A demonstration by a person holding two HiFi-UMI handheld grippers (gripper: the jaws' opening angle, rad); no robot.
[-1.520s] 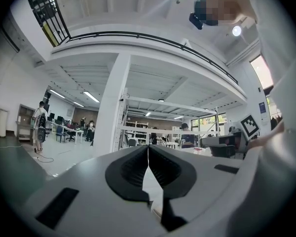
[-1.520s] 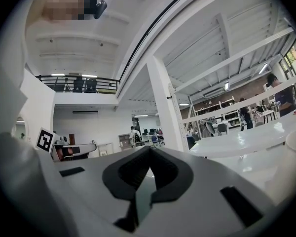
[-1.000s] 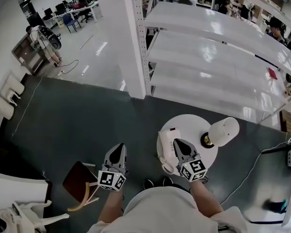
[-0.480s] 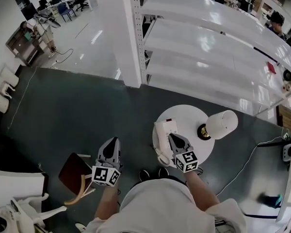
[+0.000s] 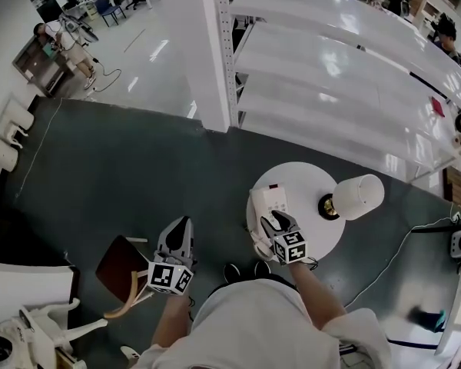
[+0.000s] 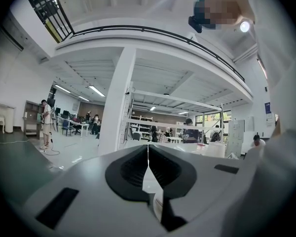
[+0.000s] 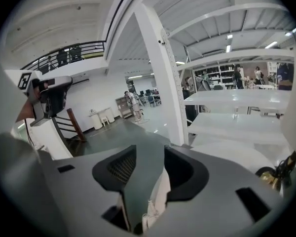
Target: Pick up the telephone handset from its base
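The round white surface (image 5: 307,179) carries the telephone base (image 5: 267,200) at its left edge, handset (image 5: 256,242) still down beside it. The right gripper (image 5: 272,221) has slid leftward over the handset, jaws moderately apart around it, so closing likely comes next. The left gripper (image 5: 181,225) stays closed, off the surface.

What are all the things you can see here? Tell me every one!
Table: one, white, round, on the dark floor.
Telephone: one, white, on the table's left side.
Lamp: one, white shade with a brass foot, on the table's right side.
Chair: one, brown wood, on the floor at the left.
Shelves: one big white rack, behind the table.
Pillar: one, white, at the rack's left end.
Left claw: one, grey, shut and empty, over the floor.
Right claw: one, grey, open, above the telephone.
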